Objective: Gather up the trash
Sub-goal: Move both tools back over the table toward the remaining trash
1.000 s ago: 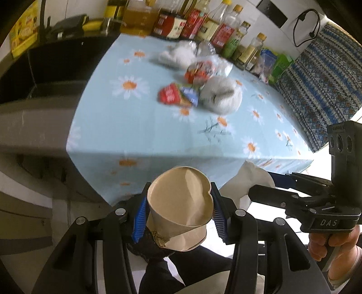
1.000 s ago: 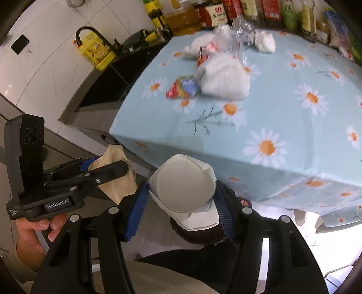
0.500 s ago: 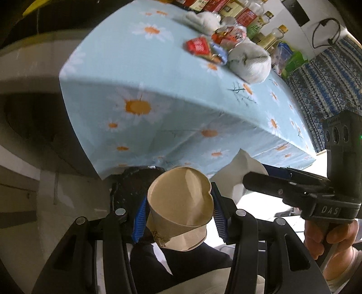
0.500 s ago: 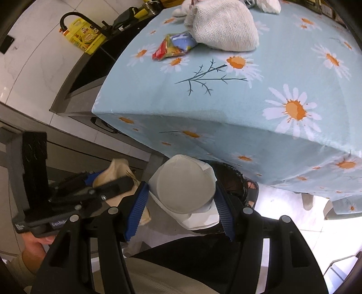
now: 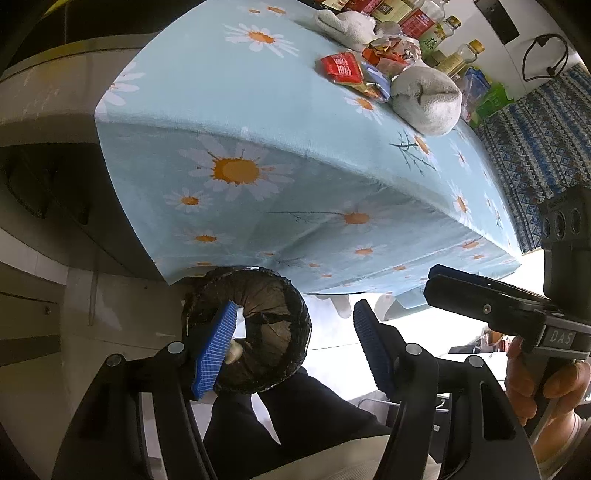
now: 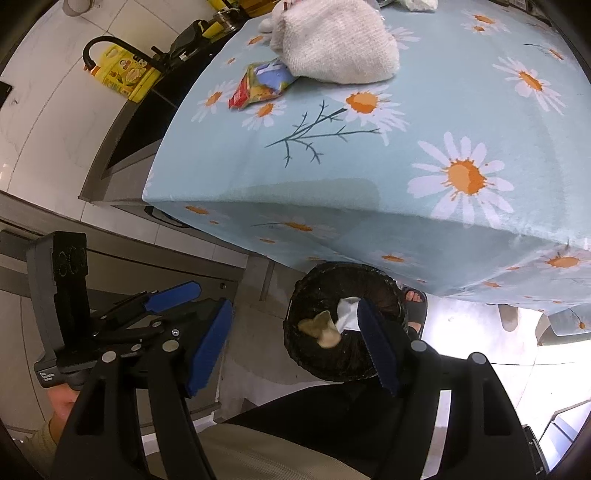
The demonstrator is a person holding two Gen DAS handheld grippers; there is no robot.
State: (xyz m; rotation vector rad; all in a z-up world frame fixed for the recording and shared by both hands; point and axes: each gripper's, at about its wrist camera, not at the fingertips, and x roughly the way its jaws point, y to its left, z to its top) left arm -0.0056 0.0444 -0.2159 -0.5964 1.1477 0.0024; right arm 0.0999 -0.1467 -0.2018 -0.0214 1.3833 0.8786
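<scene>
A round black-lined trash bin [image 5: 255, 328] stands on the floor under the table's front edge; it also shows in the right wrist view [image 6: 343, 325]. Inside it lie a crushed brown paper cup [image 6: 320, 328] and a white cup [image 6: 349, 314]. My left gripper [image 5: 295, 350] is open and empty above the bin. My right gripper [image 6: 291, 343] is open and empty, its right pad over the bin. On the daisy tablecloth [image 5: 236, 110] lie a red snack wrapper [image 5: 341, 68], more wrappers [image 6: 258, 86] and a white cloth bundle [image 5: 426, 101].
Bottles and cartons [image 5: 439, 33] line the table's far edge. A dark counter with a sink [image 6: 125, 147] and a yellow oil jug [image 6: 125, 74] stand left of the table. The person's legs [image 5: 295, 417] are right below the grippers.
Both grippers opened and let go of their cups, which now lie in the bin. Both cameras have tilted further down toward the floor and bin.
</scene>
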